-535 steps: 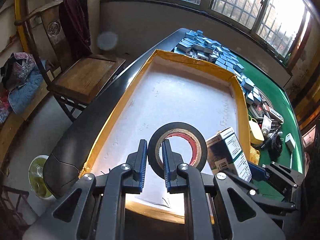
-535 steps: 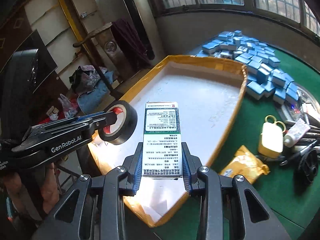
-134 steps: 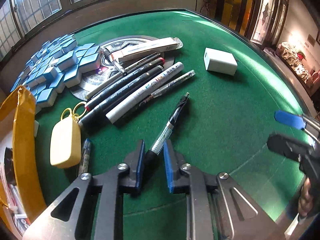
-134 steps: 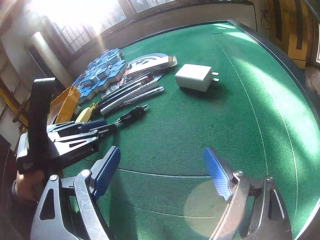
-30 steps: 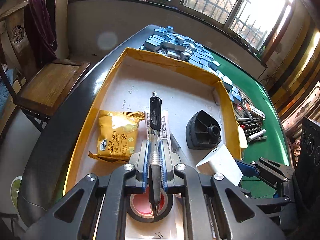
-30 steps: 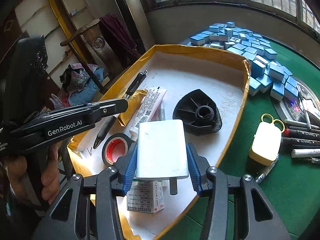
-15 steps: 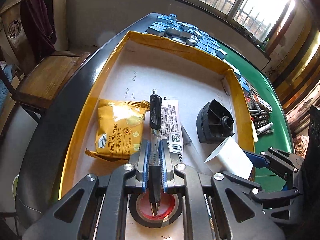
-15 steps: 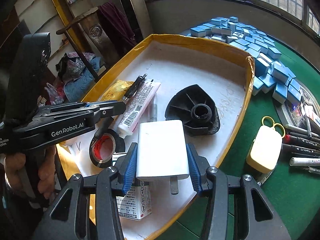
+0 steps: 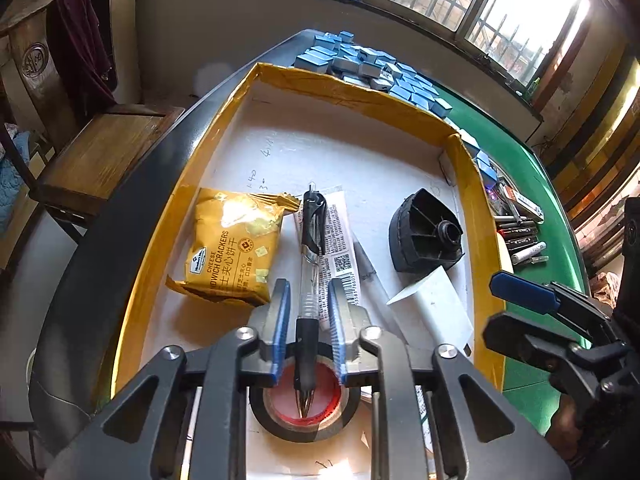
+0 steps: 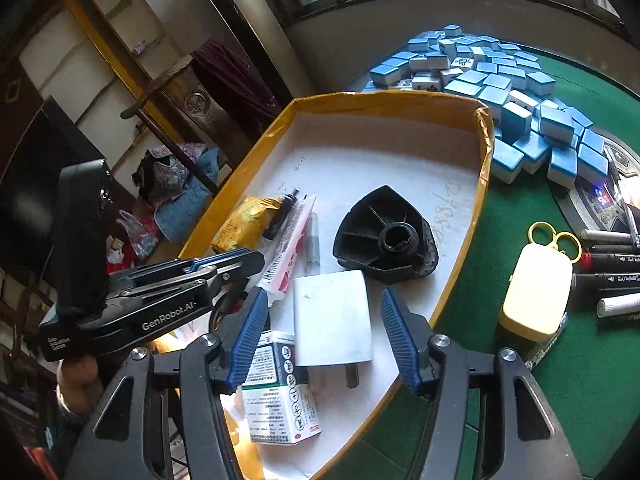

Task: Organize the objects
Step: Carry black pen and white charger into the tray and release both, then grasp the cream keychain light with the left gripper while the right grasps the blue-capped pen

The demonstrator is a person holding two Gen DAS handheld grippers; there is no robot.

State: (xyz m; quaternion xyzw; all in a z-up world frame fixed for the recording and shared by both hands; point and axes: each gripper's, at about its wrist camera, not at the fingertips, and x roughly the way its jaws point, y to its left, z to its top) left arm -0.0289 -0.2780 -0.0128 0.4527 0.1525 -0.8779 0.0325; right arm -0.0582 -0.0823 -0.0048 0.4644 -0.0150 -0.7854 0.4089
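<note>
We see strong daylight pouring through the barred windows [image 9: 516, 4], blown out to white glare at upper right. The room's left side [image 10: 48, 128] sits dim, and fisheye distortion bends every edge, corners falling to black

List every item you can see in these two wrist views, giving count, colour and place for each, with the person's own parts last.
box: one, yellow rim, white inside, on table
table: one, green felt
cracker packet: one, yellow, box left
pen: one, black and clear, between left gripper's opening jaws
tube: one, white, under pen
tape roll: one, black, box front
plastic part: one, black, box right
charger: one, white, between right gripper's opening jaws
medicine carton: one, white-green, box front
tiles: many, blue-white, beyond box
case: one, pale yellow, on felt
markers: several, black and white
left gripper: released
right gripper: released
</note>
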